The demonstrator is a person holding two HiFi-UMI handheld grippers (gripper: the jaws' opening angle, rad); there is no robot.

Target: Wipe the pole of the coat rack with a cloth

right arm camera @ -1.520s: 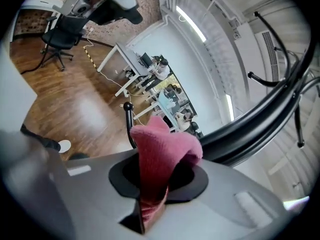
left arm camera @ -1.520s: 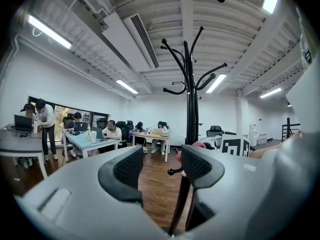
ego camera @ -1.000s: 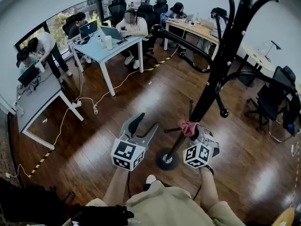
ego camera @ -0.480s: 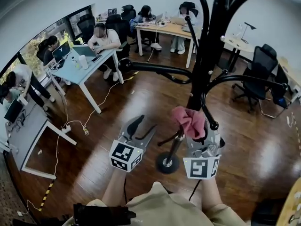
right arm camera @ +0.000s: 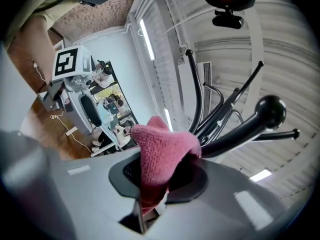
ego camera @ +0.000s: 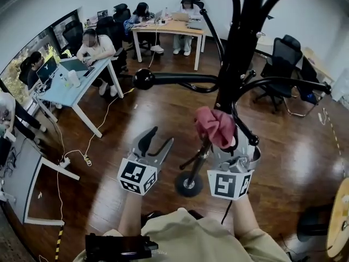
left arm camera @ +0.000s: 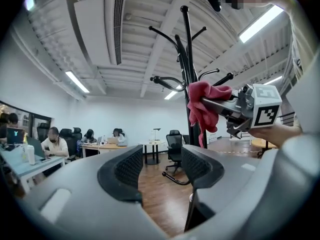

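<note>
Right gripper (ego camera: 224,145) has come up the black metal coat rack pole (ego camera: 235,59) from near its round base (ego camera: 188,184), jaws clamped on a bunched pink terry cloth (ego camera: 215,125). The cloth hides the pole stretch behind it, so contact can't be confirmed, and the rack top is cut off by the frame. Cloth sits at the jaw tips in front of the pole, near a curved ball-tipped hook arm (ego camera: 180,79); left gripper (ego camera: 155,142) hangs beside, jaws apart, empty, with pale desks (ego camera: 62,90) and seated people farther off.
</note>
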